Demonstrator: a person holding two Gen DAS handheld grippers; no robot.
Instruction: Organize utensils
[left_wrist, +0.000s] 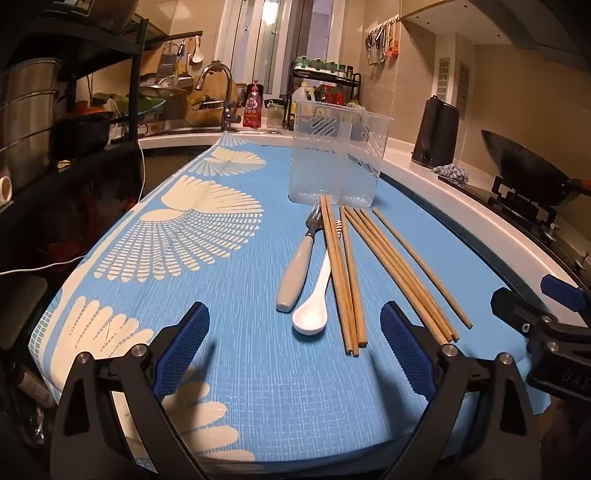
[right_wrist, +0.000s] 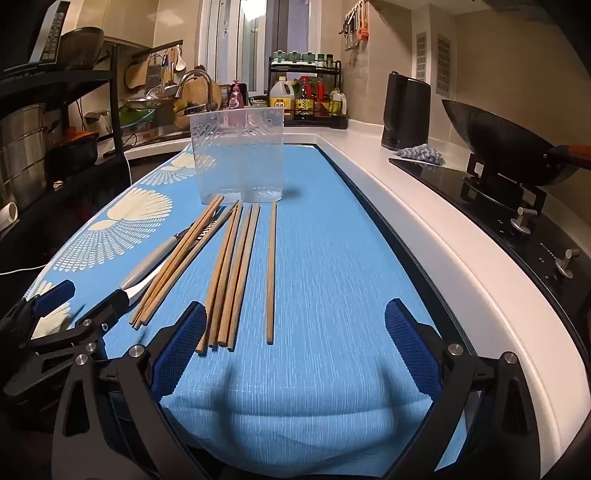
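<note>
A clear plastic holder (left_wrist: 336, 158) (right_wrist: 238, 155) with two compartments stands upright and empty on the blue patterned cloth (left_wrist: 221, 369) (right_wrist: 332, 277). In front of it lie a grey-handled fork (left_wrist: 299, 269) (right_wrist: 155, 262), a white spoon (left_wrist: 314, 306) (right_wrist: 142, 288) and several wooden chopsticks (left_wrist: 388, 266) (right_wrist: 236, 273); some chopsticks cross over the spoon and fork. My left gripper (left_wrist: 293, 314) (right_wrist: 88, 295) is open just short of the spoon's bowl. My right gripper (right_wrist: 295, 310) (left_wrist: 535, 295) is open near the chopsticks' near ends, holding nothing.
A white counter (right_wrist: 424, 229) runs along the right with a black kettle (right_wrist: 406, 110), a crumpled rag (right_wrist: 421, 153) and a wok (right_wrist: 509, 147) on the stove. At the back are a sink with a faucet (left_wrist: 221, 92) and a bottle rack (right_wrist: 306, 92). A dark shelf with pots (left_wrist: 29, 110) stands left.
</note>
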